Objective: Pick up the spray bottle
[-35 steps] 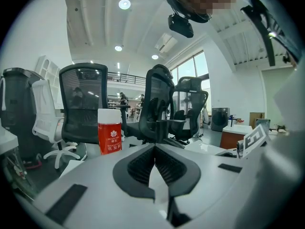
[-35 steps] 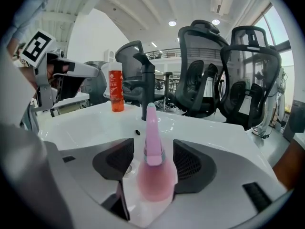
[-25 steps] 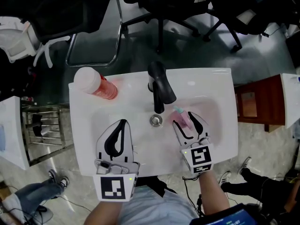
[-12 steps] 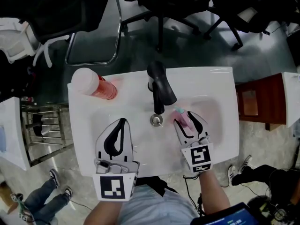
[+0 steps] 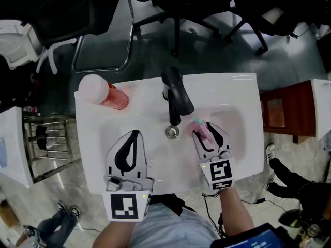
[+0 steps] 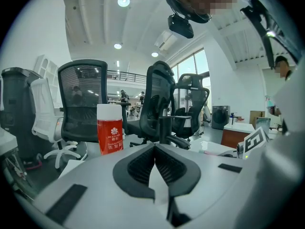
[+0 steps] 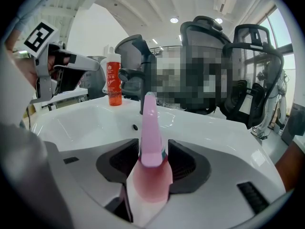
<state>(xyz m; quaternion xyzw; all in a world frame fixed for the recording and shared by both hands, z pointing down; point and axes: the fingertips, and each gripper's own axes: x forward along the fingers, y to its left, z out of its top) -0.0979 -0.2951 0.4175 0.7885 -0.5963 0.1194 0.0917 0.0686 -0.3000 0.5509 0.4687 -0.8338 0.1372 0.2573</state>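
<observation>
1. Both hands sit where they were a second ago. Only the right gripper (image 5: 204, 133) has changed: its jaws have just been closing in on the pink spray bottle (image 5: 200, 128).
2. That spray bottle is in the right part of the white washbasin (image 5: 232, 87), just right of the drain (image 5: 172, 132). Its nozzle end points to the far side, toward the black faucet (image 5: 176, 94). I cannot tell whether it leans or lies flat.
3. In the right gripper view, the right gripper (image 7: 152, 163) has narrowed until its pads flank the neck of the spray bottle (image 7: 150, 128). A sliver of gap seems to remain on the right side, so I judge the bottle not yet pinched.
4. The left gripper (image 5: 135, 135) has its jaws together on nothing, over the near left of the basin and well apart from the bottle.
5. The close should finish before any lift. The pads meet the bottle where it tapers, so smooth plastic may slide, and a steady, centred squeeze looks safest.
6. The lift should go straight up, keeping right of the faucet spout. The red shampoo bottle (image 5: 106, 93) on the far left corner is out of the way.
</observation>
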